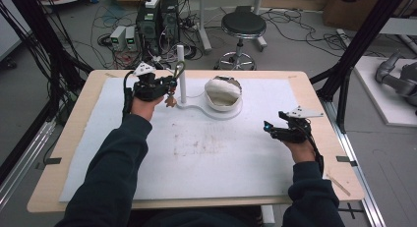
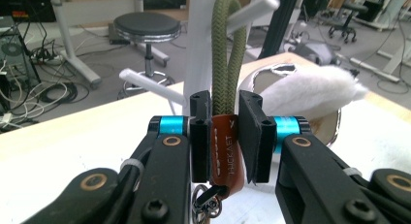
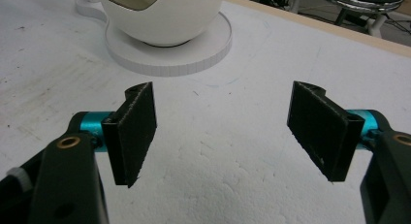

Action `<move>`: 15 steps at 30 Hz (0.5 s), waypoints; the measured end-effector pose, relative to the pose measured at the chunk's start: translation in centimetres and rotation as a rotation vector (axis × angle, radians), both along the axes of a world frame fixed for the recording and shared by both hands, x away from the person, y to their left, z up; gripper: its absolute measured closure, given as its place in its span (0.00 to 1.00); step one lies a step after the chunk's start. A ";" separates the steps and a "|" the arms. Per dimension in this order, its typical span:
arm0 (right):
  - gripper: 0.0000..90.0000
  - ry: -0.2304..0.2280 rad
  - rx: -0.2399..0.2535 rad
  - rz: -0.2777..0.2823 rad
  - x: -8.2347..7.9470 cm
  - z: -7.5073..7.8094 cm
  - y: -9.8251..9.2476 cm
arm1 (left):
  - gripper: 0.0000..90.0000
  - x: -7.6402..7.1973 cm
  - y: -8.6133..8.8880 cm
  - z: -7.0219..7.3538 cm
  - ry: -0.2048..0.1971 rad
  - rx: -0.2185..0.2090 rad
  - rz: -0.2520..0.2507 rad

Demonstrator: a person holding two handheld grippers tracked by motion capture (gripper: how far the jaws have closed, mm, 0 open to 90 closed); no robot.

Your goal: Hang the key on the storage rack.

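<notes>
Left gripper view puts the risk plainly: the green rope loop point(image 2: 224, 54) of a keychain runs up from the left gripper point(image 2: 226, 136) and over a peg on the white stand point(image 2: 198, 44) just ahead of it. A sideways pull could probably drag or tip the stand, and the loop might catch on the peg instead of sliding off. The brown leather tab point(image 2: 226, 151) could also slip, since little of it sits between the jaws. That gripper is nearly closed, clamped on the tab, with the key rings point(image 2: 206, 204) dangling below it. Beyond it to the right sits a white bowl point(image 2: 329, 122) with fluffy lining.

The right gripper point(image 3: 223, 136) hovers over the surface point(image 3: 218, 185) with jaws spread wide, holding nothing.
</notes>
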State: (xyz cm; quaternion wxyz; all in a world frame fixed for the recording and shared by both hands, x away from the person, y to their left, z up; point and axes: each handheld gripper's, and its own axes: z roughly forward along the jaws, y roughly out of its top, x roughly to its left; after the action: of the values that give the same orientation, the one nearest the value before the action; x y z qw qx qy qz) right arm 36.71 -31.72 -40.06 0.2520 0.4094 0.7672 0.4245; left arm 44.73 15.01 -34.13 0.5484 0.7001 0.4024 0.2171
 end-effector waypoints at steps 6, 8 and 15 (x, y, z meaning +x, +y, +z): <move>0.29 0.001 0.001 -0.003 0.0 -0.1 -0.1 | 0.84 0.3 -0.1 -0.6 0.028 0.016 0.007; 0.29 0.001 0.002 -0.002 0.0 0.0 -0.2 | 0.83 0.3 0.0 -0.9 0.040 0.010 0.005; 0.30 0.000 0.004 -0.001 -0.1 0.0 -0.2 | 0.66 -0.4 0.9 -1.6 0.059 -0.032 0.013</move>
State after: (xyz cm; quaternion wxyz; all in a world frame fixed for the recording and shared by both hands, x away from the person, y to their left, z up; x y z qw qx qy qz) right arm 36.61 -31.93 -40.09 0.2515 0.4105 0.7661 0.4258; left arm 44.34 15.94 -35.76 0.5461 0.6946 0.4263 0.1936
